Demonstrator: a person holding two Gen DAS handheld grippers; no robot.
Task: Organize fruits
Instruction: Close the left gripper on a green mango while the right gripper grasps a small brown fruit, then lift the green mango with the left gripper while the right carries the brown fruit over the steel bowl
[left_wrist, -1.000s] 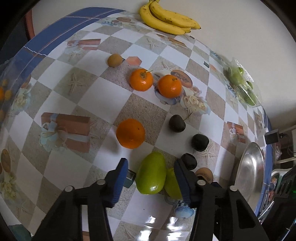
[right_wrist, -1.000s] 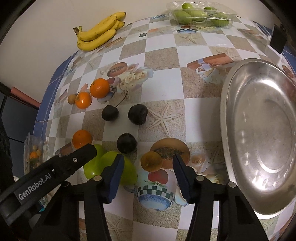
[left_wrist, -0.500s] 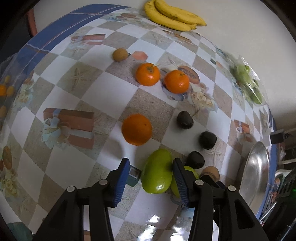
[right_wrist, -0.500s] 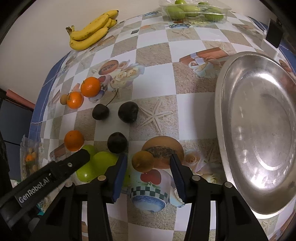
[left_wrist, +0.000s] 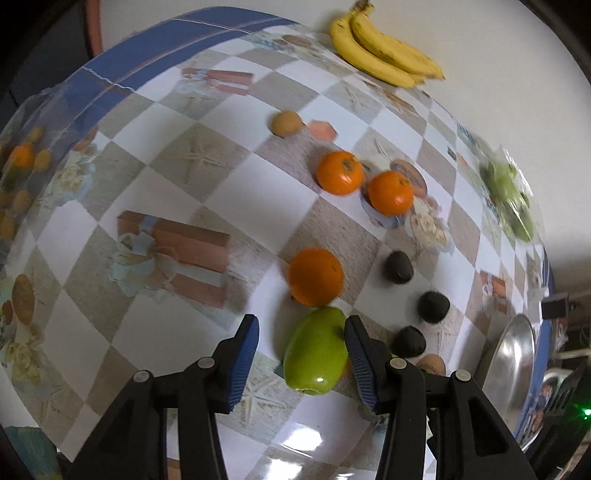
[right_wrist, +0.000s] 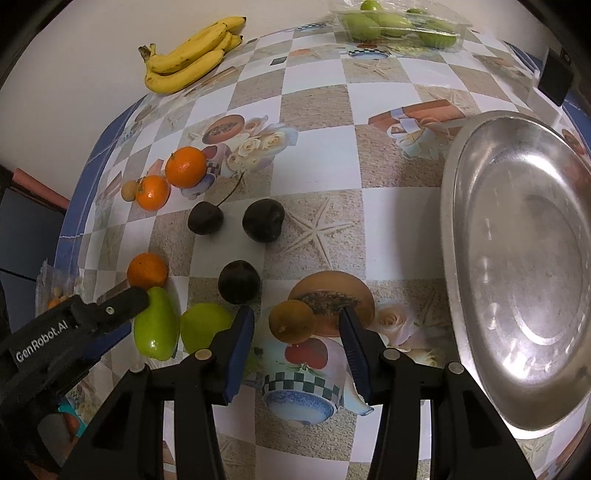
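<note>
So both grippers point down at the counter (right_wrist: 317, 110) with its checkered cloth; the left gripper (left_wrist: 301, 363) has its jaws spread around a green mango (left_wrist: 317, 352), the right pad looks like it's touching the fruit's side while the left pad stands clear of it, so no real grip there. A second green mango (right_wrist: 205, 330) lies just beside the first, and an orange (left_wrist: 315, 277) sits right past the first one's far end.

The right gripper (right_wrist: 295, 349) is over a small brown round fruit (right_wrist: 291, 320); its jaws are closing with the fruit between them, but the pads aren't on it; gaps show on both sides.

Three dark plums (right_wrist: 263, 220) lie in a loose cluster mid-counter; two more oranges (right_wrist: 185, 167) sit side by side further back. A bunch of bananas (right_wrist: 188, 59) lies at the far edge, near a clear pack of green fruit (right_wrist: 399, 24). The big steel tray (right_wrist: 454, 229) sits on the right side with nothing in it.
</note>
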